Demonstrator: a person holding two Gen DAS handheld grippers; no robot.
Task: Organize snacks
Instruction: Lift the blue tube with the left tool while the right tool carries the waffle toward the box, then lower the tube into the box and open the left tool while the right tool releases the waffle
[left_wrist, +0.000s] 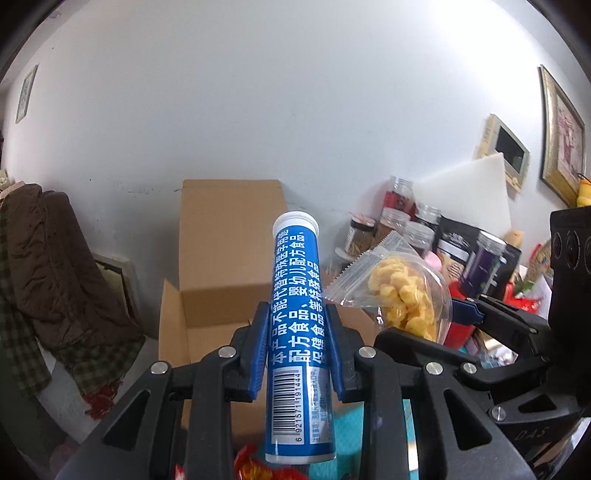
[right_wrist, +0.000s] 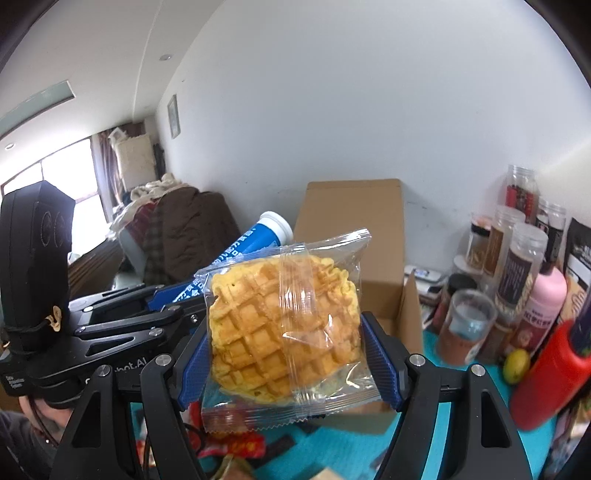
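Left wrist view sat close behind its own fingers, looking forward and slightly down at a cardboard box (left_wrist: 229, 254) against a white wall (left_wrist: 258, 110). Right wrist view looked the same way from further right, equally close. Both shared the box (right_wrist: 351, 236), wall, jars (left_wrist: 417, 221) and probably the same teal surface (right_wrist: 351, 450).

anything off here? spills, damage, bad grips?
Nothing stands out. The left gripper holds the blue tube squarely, cap on. The right gripper holds the wrapped waffle, wrapper sealed. The cardboard box stands open, undamaged.
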